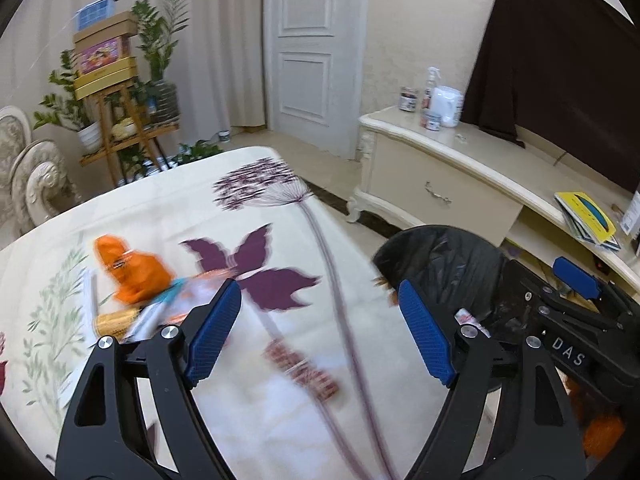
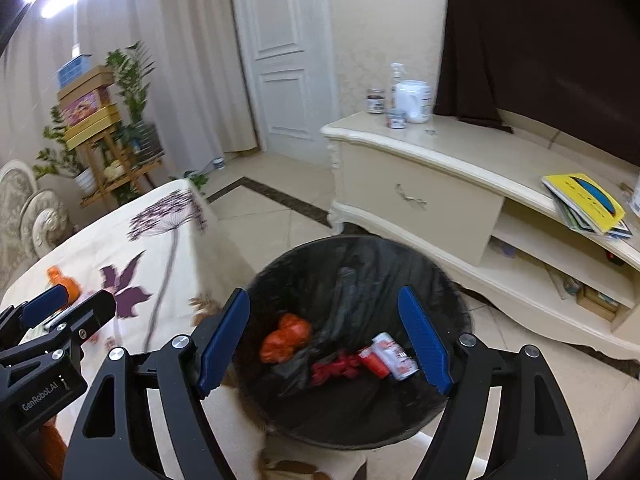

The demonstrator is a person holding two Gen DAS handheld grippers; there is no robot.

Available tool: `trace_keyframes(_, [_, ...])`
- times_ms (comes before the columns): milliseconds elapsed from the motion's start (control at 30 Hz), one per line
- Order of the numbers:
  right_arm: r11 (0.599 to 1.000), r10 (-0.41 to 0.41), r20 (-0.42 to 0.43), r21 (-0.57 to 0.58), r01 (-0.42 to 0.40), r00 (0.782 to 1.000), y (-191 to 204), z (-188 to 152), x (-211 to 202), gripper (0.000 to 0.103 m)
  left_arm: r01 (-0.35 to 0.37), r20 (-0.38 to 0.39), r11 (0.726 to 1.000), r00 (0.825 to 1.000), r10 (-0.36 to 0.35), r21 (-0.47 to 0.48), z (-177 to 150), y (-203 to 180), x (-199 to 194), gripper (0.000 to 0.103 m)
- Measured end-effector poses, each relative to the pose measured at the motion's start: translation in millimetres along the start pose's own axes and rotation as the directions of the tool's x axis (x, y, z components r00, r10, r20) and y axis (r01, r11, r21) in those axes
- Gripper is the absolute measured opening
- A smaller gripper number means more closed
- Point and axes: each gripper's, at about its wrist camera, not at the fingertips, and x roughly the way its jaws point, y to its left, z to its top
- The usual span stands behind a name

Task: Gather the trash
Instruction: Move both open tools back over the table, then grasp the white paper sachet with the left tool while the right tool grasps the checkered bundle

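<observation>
My left gripper (image 1: 320, 332) is open and empty above the floral tablecloth (image 1: 280, 400). To its left lie an orange crumpled bag (image 1: 134, 272), a white-and-teal wrapper (image 1: 168, 308) and a gold wrapper (image 1: 114, 322). A small reddish wrapper (image 1: 304, 372) lies between the fingers' line. My right gripper (image 2: 324, 338) is open and empty above the black-lined trash bin (image 2: 400, 256). Inside the bin are an orange bag (image 2: 286, 338), red scraps (image 2: 336, 366) and a red-and-white can (image 2: 390, 356). The bin also shows in the left wrist view (image 1: 440, 260), with the right gripper (image 1: 576, 300) over it.
A cream TV cabinet (image 2: 420, 200) stands behind the bin, with jars, a white container (image 2: 414, 100) and yellow books (image 2: 584, 204). A white door (image 2: 288, 52), a plant stand with boxes (image 1: 108, 80) and an ornate armchair (image 1: 28, 168) are farther back.
</observation>
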Motion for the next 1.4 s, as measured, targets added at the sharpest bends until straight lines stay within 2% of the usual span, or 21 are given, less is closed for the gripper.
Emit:
trace_keyframes(300, [0.991, 0.099, -0.036, -0.082, -0.101, 0.994, 59.6, -13.8, -6.9, 0.075, -0.112, -0.042, 0.992, 0.993, 0.11, -0.053, -30.0, 71.6, -26.9, 0.079])
trace_keyframes(633, [0.973, 0.163, -0.078, -0.151, -0.174, 0.983, 104.6, -26.1, -7.9, 0.075, -0.257, -0.125, 0.96, 0.962, 0.243, -0.113, -63.5, 153.1, -35.7, 0.079])
trace_keyframes(767, [0.969, 0.17, -0.092, -0.164, -0.183, 0.981, 114.9, -29.0, -6.9, 0.075, -0.265, -0.161, 0.955, 0.957, 0.243, -0.132, -71.4, 175.6, -31.4, 0.079])
trace_keyframes(1033, [0.968, 0.17, -0.106, -0.171, -0.186, 0.98, 119.7, -30.3, -5.3, 0.075, -0.239, -0.228, 0.96, 0.952, 0.202, -0.149, -77.8, 195.5, -11.1, 0.079])
trace_keyframes(1233, [0.969, 0.166, -0.111, -0.167, -0.183, 0.98, 118.8, -30.2, -2.9, 0.075, -0.183, -0.246, 0.969, 0.959, 0.139, -0.168, -78.3, 194.4, -9.2, 0.079])
trace_keyframes(1400, [0.969, 0.165, -0.113, -0.166, -0.183, 0.98, 118.1, -31.6, -2.0, 0.075, -0.161, -0.238, 0.978, 0.963, 0.125, -0.136, -80.2, 180.3, -13.3, 0.065])
